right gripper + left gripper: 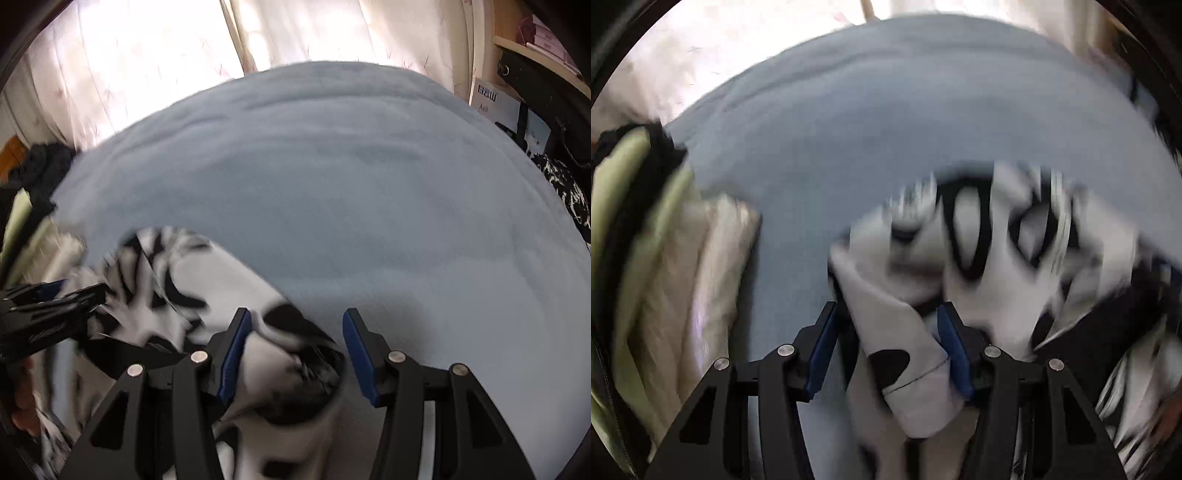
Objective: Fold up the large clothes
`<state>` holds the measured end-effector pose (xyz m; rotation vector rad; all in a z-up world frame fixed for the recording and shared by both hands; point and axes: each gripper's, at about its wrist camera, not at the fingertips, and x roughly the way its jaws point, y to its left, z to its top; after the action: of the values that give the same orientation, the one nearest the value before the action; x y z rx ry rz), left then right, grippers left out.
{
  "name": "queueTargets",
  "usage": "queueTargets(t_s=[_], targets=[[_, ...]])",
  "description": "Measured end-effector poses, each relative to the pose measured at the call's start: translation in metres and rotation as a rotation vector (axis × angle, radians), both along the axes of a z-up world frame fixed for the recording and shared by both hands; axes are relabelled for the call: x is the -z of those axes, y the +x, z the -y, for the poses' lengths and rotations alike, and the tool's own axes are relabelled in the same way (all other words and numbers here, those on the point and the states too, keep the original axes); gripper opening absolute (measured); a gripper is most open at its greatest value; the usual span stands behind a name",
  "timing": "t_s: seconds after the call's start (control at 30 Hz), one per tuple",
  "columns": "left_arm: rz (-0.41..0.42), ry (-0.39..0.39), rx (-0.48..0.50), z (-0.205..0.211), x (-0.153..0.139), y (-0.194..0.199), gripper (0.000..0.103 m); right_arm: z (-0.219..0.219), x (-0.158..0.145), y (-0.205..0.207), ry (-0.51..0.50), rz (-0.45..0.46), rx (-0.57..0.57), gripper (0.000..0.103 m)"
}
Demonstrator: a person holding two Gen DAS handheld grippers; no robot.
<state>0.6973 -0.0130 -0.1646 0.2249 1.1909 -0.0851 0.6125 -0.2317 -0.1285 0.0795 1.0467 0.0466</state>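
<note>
A white garment with black markings (979, 251) lies crumpled on a pale blue blanket (886, 129). In the left wrist view a fold of it (905, 354) passes between the wide-open fingers of my left gripper (888, 314), which do not pinch it. In the right wrist view the same garment (207, 280) lies at lower left, with part of it between the open fingers of my right gripper (295, 321). The left gripper (55, 299) shows at the left edge there. Both views are motion-blurred.
A pile of beige and light green clothes with a dark one (657, 240) lies at the left. Bright curtains (147, 55) hang behind the bed. A shelf with boxes (517, 92) and a black-and-white patterned cloth (569, 192) are at the right.
</note>
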Motion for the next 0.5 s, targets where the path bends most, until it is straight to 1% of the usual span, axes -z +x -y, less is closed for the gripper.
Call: queueTargets(t_s=[0.07,0.1,0.13,0.2,0.23,0.33,0.4,0.5], targets=[[-0.012,-0.006,0.032,-0.011,0.011,-0.015,0.054,0.008,0.012,-0.006,0.019,-0.052,-0.039,0.052],[-0.008,-0.018,0.039,-0.013,0.012,-0.018,0.054,0.012,0.014,-0.010,0.036,-0.057,-0.055,0.053],[0.006,-0.037,0.048,-0.016,0.013,-0.021,0.054,0.013,0.011,-0.011,0.051,-0.052,-0.065,0.053],[0.018,-0.049,0.058,-0.017,0.013,-0.021,0.054,0.013,0.000,-0.008,0.075,-0.023,-0.070,0.053],[0.021,-0.053,0.060,-0.017,0.014,-0.021,0.054,0.013,-0.007,-0.006,0.089,-0.003,-0.071,0.054],[0.048,-0.065,0.074,-0.014,0.017,-0.022,0.054,0.007,-0.022,0.011,0.129,0.039,-0.088,0.054],[0.072,-0.060,0.094,-0.012,0.019,-0.023,0.054,0.001,-0.021,0.025,0.143,0.020,-0.106,0.054],[0.105,-0.076,0.110,-0.011,0.020,-0.026,0.054,-0.013,-0.007,0.047,0.150,-0.046,-0.153,0.054]])
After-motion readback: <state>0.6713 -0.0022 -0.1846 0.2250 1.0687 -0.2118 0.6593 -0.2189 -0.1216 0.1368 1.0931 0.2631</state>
